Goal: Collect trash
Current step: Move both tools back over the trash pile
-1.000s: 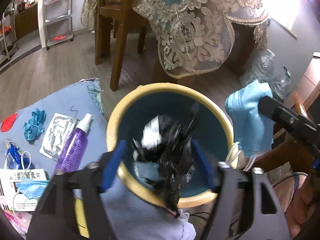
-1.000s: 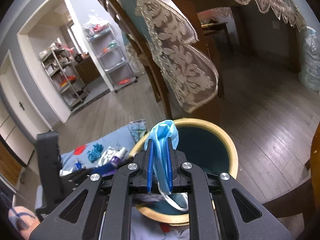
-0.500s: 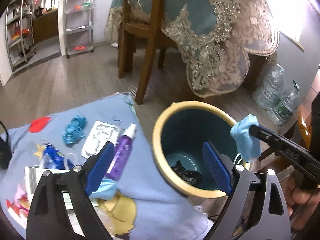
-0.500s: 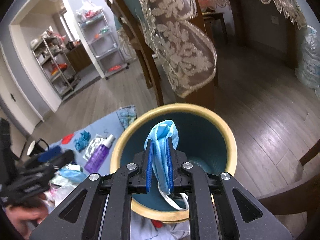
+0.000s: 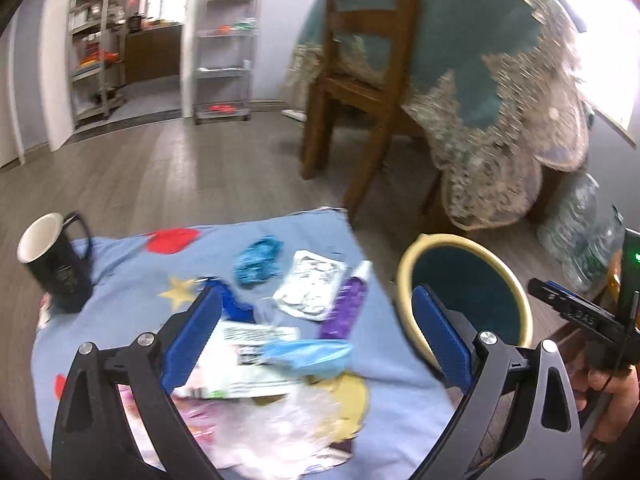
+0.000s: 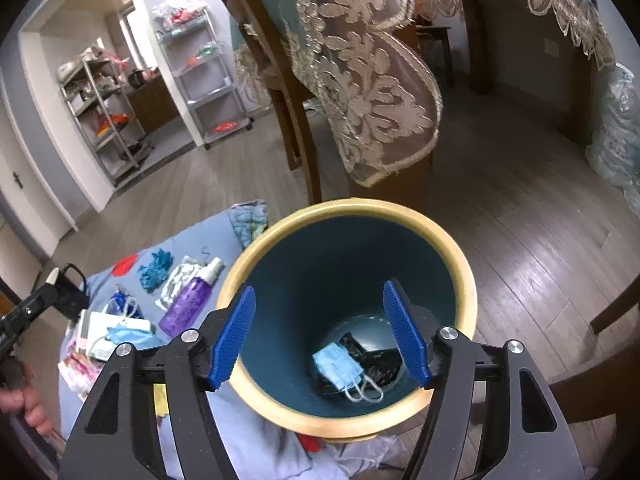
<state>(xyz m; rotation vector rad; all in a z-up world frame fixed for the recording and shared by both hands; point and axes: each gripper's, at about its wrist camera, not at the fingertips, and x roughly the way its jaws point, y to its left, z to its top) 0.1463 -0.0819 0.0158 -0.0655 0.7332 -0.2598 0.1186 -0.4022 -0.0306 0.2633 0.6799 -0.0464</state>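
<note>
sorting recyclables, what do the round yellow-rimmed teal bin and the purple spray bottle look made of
Round yellow-rimmed teal bin: likely plastic, with smooth, matte teal walls and a thick, moulded, slightly glossy rim. Purple spray bottle: looks like translucent plastic with a white cap; light glints off its side. Neither is certain.

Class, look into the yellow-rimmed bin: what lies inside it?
In the bin, a blue face mask lies on a crumpled black bag at the bottom. Anything beneath the bag is hidden.
</note>
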